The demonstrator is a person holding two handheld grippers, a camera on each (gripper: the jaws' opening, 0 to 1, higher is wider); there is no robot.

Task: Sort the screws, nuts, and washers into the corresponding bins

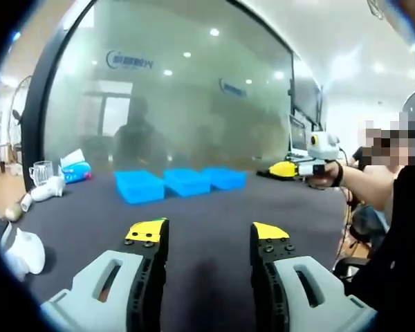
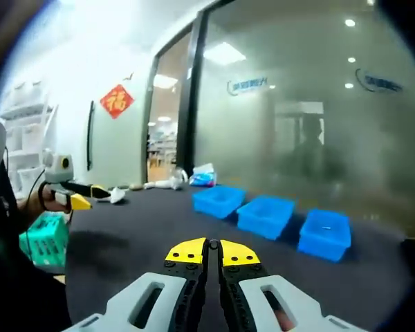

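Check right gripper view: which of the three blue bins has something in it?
The rightmost blue bin, a small pale item inside; the other two bins look empty.

Red diamond sign [image 2: 117,101] on wall (glass-wall logos unreadable).

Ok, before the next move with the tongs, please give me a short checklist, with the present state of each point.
1. Left tongs open and empty: ok, the jaws stand apart with nothing between them.
2. Right tongs ready to pick: not ok, the jaws are shut together, with nothing seen between the tips.
3. Three blue bins on the dark table: ok, they stand in a row near the glass wall.
4. Screws, nuts and washers located: cannot tell, the pictures are too blurred to make out any.
5. Bin contents: cannot tell, too small and blurred.
6. Both tongs above the table and apart from the bins: ok.
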